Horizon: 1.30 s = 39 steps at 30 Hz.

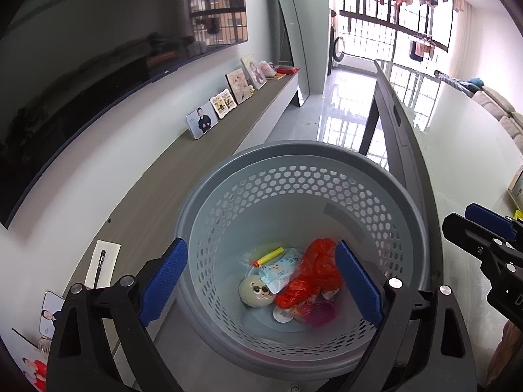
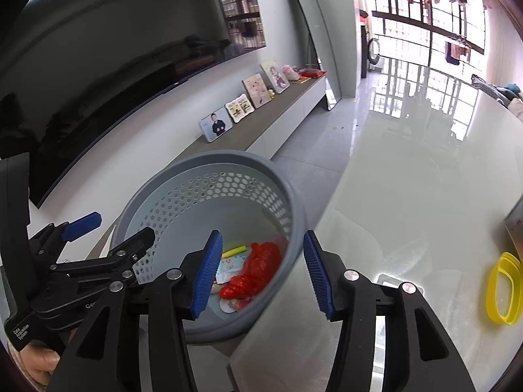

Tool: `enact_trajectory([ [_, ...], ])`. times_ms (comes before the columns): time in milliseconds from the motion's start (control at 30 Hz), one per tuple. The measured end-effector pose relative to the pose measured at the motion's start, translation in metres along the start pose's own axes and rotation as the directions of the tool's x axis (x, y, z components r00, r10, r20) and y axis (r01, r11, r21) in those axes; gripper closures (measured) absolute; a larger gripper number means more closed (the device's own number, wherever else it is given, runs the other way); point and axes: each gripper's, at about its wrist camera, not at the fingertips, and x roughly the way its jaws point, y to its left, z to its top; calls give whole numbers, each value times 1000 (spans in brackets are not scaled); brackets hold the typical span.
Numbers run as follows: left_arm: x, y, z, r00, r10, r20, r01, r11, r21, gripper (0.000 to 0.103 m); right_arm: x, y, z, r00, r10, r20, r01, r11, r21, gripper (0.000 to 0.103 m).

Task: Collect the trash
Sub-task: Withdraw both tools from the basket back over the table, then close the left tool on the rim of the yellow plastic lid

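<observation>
My left claw (image 1: 261, 281) hangs wide open and empty over the grey basket (image 1: 304, 160). The red bag (image 1: 313, 274), yellow tube (image 1: 269, 254) and wipes packet (image 1: 281, 266) lie at its bottom. My right claw (image 2: 261, 274), half open, holds nothing beside the surface (image 2: 425, 179).

We see a grey plastic basket (image 1: 405, 215), matt, its wall pierced with small holes. Inside we make out a crinkled red plastic bag (image 1: 313, 274), glossy, and a printed wipes packet (image 1: 281, 264) with a sheen. Our left gripper (image 1: 261, 282) carries ribbed blue pads (image 1: 163, 281) on matt black plastic arms with shiny metal bolts. The table (image 2: 425, 163) gleams, glass-smooth, mirroring the window. Beside us the shelf (image 1: 183, 176) looks like matt wood grain.
</observation>
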Motion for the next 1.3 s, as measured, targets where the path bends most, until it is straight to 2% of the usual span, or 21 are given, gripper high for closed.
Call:
enact_trajectory([
  [233, -10, -28, 4, 999, -47, 19, 46, 998, 47, 12, -31, -36, -16, 996, -83, 31, 81, 994, 75, 51],
  [367, -18, -55, 5, 995, -100, 29, 97, 991, 94, 10, -55, -65, -33, 983, -175, 47, 168, 978, 127, 50],
  [567, -31, -108, 4, 980, -195, 33, 186, 966, 182, 10, -95, -111, -61, 939, -339, 52, 322, 924, 206, 48],
  [767, -41, -167, -2, 956, -292, 9, 279, 922, 268, 9, -135, -161, -93, 895, -444, 33, 411, 852, 324, 47],
  [900, -46, -207, -6, 942, -336, -12, 321, 890, 323, 9, -156, -186, -114, 872, -489, 20, 447, 811, 377, 47],
  [1067, -48, -249, -8, 927, -372, -46, 362, 857, 366, 9, -179, -216, -137, 854, -520, 8, 466, 773, 430, 47],
  [1300, -47, -304, -9, 909, -406, -90, 406, 820, 403, 7, -195, -246, -152, 850, -526, 4, 462, 751, 473, 47],
])
